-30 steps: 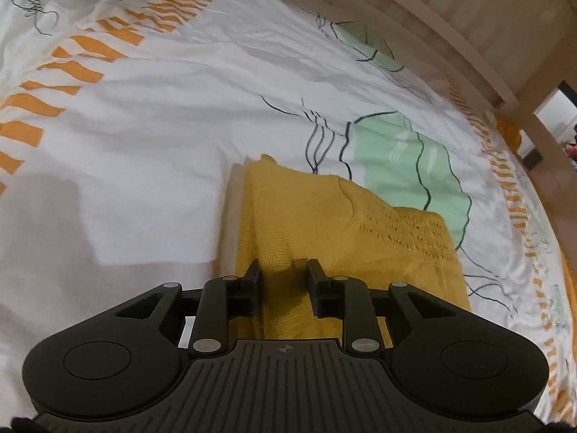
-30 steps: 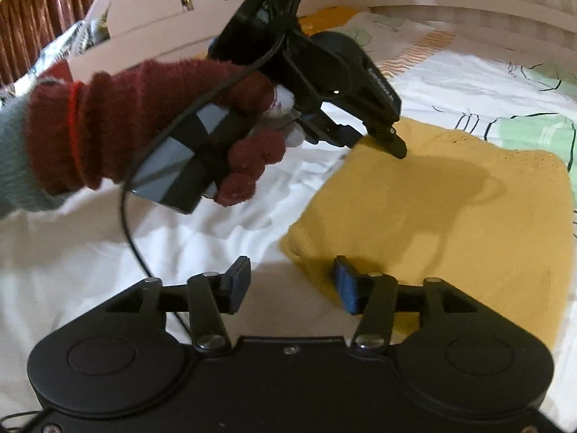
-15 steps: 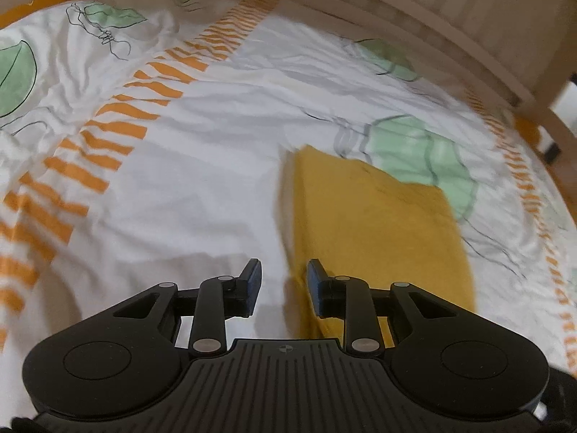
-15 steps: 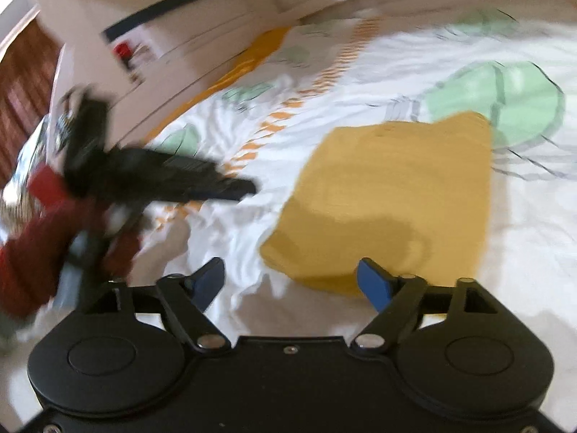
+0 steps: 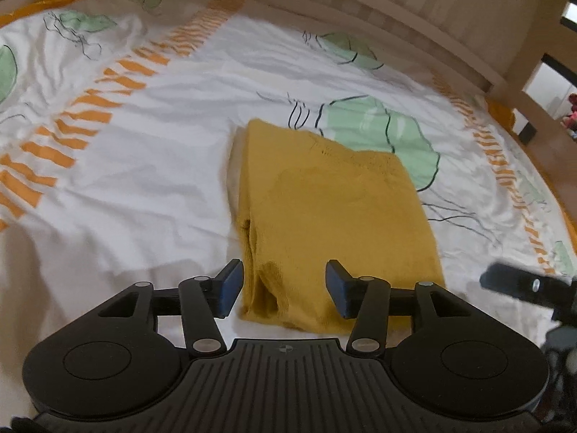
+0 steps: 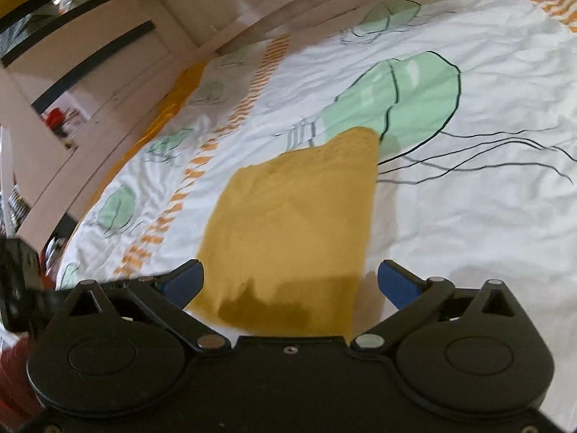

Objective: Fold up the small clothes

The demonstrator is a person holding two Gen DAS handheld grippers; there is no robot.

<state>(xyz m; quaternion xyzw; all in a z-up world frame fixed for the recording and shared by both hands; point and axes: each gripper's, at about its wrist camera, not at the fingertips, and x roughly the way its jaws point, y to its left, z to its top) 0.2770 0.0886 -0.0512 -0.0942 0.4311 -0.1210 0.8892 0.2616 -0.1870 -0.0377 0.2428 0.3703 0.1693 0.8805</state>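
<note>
We note a white sheet (image 5: 151,180) with green jellyfish prints and orange stripes, bordered by a wooden rail (image 5: 414,32).

Both grippers are drawn back from the folded yellow sweater (image 5: 335,216), which now lies free on the bedsheet (image 5: 144,180). The left gripper (image 5: 285,290), a second ago closed on the sweater's near edge, is opening with no pad on the fabric. The right gripper (image 6: 290,283) is opening wide, rolled from its earlier angle, and nothing is pinched.
</note>
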